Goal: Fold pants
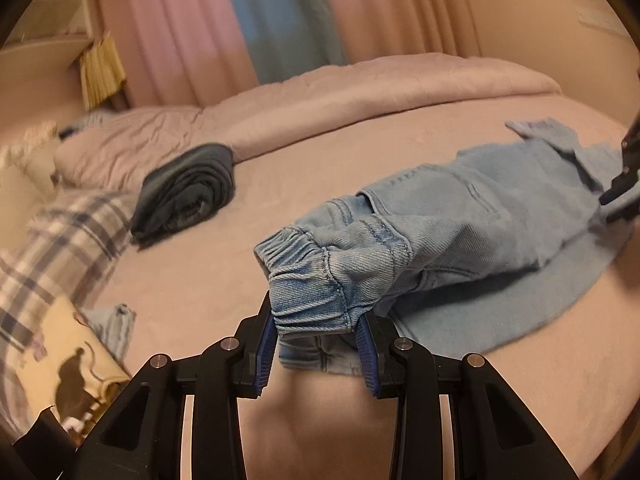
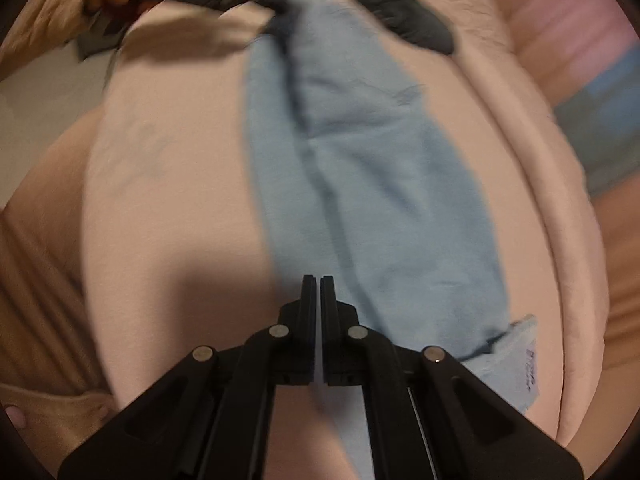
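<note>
A pink bed [image 1: 280,184] fills both views, its cover soft and matte. At the far left of the left wrist view, a plaid pillow [image 1: 60,248] and a cream cloth with a dark cat shape [image 1: 76,364] are blurred and partly cut off by the lens edge. Just right of them lies a folded dark grey garment [image 1: 188,188], rolled in thick layers. In the middle, the left gripper [image 1: 320,328] has its blue ribbed pads closed on the gathered elastic cuff of the light blue denim pants [image 1: 460,216], lifting that end off the bed. The pants stretch away to the right, stitched seams and a pocket showing, over a flatter pale layer. At the far right edge the right gripper [image 1: 618,196] is only partly seen. In the right wrist view, heavily blurred, the right gripper [image 2: 317,280] has its black fingers nearly together; whether they pinch cloth I cannot tell.
</note>
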`<state>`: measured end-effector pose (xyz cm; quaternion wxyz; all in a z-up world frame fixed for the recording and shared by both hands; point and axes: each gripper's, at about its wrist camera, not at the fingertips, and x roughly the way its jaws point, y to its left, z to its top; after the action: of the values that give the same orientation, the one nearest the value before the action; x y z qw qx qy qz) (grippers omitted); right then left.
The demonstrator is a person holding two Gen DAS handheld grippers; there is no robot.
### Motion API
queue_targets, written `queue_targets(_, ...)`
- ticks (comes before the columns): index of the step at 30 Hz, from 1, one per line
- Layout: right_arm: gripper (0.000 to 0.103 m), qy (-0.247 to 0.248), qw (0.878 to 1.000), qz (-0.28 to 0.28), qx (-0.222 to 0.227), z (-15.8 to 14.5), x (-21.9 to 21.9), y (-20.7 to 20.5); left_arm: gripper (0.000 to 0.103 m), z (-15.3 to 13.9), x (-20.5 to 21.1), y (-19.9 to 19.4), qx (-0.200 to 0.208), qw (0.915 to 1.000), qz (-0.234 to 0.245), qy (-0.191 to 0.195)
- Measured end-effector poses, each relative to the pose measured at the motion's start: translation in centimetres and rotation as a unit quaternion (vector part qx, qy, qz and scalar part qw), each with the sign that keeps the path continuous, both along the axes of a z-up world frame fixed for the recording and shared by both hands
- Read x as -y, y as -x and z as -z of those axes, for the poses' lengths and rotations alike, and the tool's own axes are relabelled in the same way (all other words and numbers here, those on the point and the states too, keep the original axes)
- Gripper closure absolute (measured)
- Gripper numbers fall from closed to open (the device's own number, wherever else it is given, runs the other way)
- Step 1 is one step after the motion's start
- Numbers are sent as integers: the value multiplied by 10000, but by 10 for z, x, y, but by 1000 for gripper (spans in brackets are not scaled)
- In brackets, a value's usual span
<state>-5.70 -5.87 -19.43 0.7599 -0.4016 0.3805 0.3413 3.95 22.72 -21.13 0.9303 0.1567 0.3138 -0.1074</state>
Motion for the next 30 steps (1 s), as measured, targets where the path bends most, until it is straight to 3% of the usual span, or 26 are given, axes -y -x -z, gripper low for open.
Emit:
queue_targets(2, 77, -22, 9997, 231, 44, 3, 10, -10, 67, -8, -8, -7, -45, 9989, -138, 445)
queue_targets(3, 75, -54, 9997, 244, -37, 7, 14, -14, 67, -12, -11, -8, -43, 9980, -170, 600)
queue_targets(5, 77, -117, 9996, 170, -210, 15, 16, -18, 67, -19, -12, -8, 1, 9964, -224, 817)
queue_targets(8, 77, -261, 9987, 141, -413, 25, 12, -28, 67, -21, -9, -7, 8, 9965, -233, 807)
queue_targets(13, 79, -114, 9996, 202, -179, 36, -5, -49, 67, -18, -10, -7, -58, 9960, -233, 855)
queue_targets(14, 81, -114, 9994, 244, -230, 37, -7, -56, 67, -19, -10, -7, -63, 9958, -232, 886)
queue_targets(15, 91, -108, 9992, 348, -174, 37, -9, -60, 67, -20, -10, -6, -50, 9957, -237, 899)
queue_targets(17, 96, -172, 9987, 466, -123, 29, -8, -57, 67, -23, -13, -3, 29, 9949, -258, 979)
queue_targets(22, 96, -645, 9961, 580, 150, -19, 6, -36, 67, -31, -24, 8, 155, 9907, -182, 1340)
queue_targets(24, 96, -649, 9969, 435, 124, -27, 9, -20, 67, -25, -19, 14, 193, 9938, -104, 1088)
queue_targets(27, 96, -312, 9993, 185, -10, -9, 1, -7, 67, -1, -8, 18, 18, 9990, -28, 455)
queue_targets(30, 95, -59, 9998, 47, -159, 16, -7, 3, 67, 13, -11, 21, -204, 9990, -79, 400)
